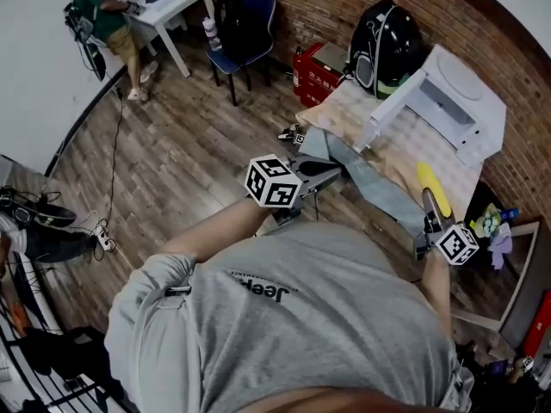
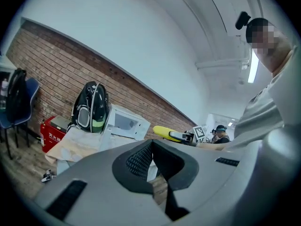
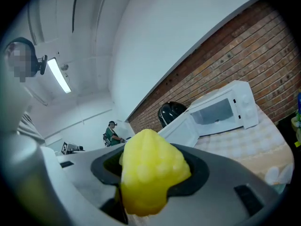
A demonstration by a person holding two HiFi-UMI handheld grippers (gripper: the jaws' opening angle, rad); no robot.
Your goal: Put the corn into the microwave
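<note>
**Carry step: corn gripped, microwave open**

We judge the carry to be in hand. The right gripper (image 1: 428, 205) has its fingers (image 3: 225, 180) pinching the corn (image 3: 150, 171) by one end above the near edge of the counter (image 1: 344, 114). It is still apart from the microwave (image 1: 452, 101), which stands at the far edge by the brick wall (image 1: 344, 7). The left gripper (image 2: 151, 147) is empty, its fingers (image 2: 94, 173) pressed together. The next move calls for aiming the corn at the cavity while clearing the door (image 1: 392, 110) (it stands open on the cavity's left). Only the right gripper view looks into the cavity, which appears empty. The head view shows just the microwave's top, but also the corn's full length beyond the fingers. The left gripper view shows the corn side-on, roughly level.
</note>
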